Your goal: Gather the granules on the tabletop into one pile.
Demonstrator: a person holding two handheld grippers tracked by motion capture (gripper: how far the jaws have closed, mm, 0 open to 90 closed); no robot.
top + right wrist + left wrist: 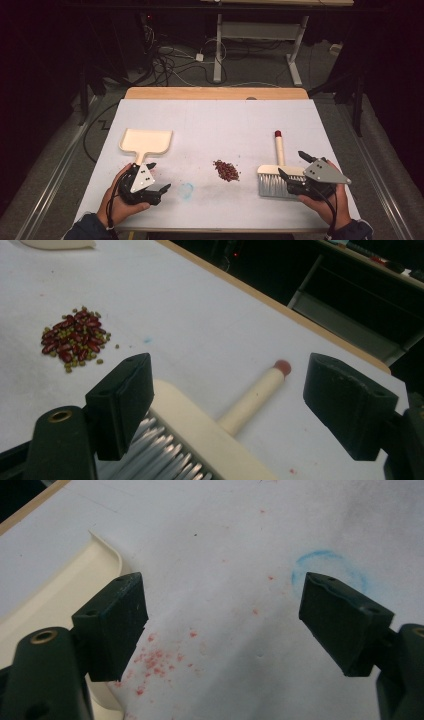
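- Left gripper [152, 177], jaws wide apart and holding nothing, sits right by the dustpan [146, 141] handle, pan lying just ahead of it.
- Bean pile [226, 170] is mid-table, between both hands.
- Right gripper [295, 167] gapes too, over the brush [274, 181]; its handle runs away from the person, so that hand's nearer.

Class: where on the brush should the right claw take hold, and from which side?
Grip the brush by its round handle, probably from above. The handle lies flat, pointing away from the person, slim enough for the open right claw; the wide bristle head is not.
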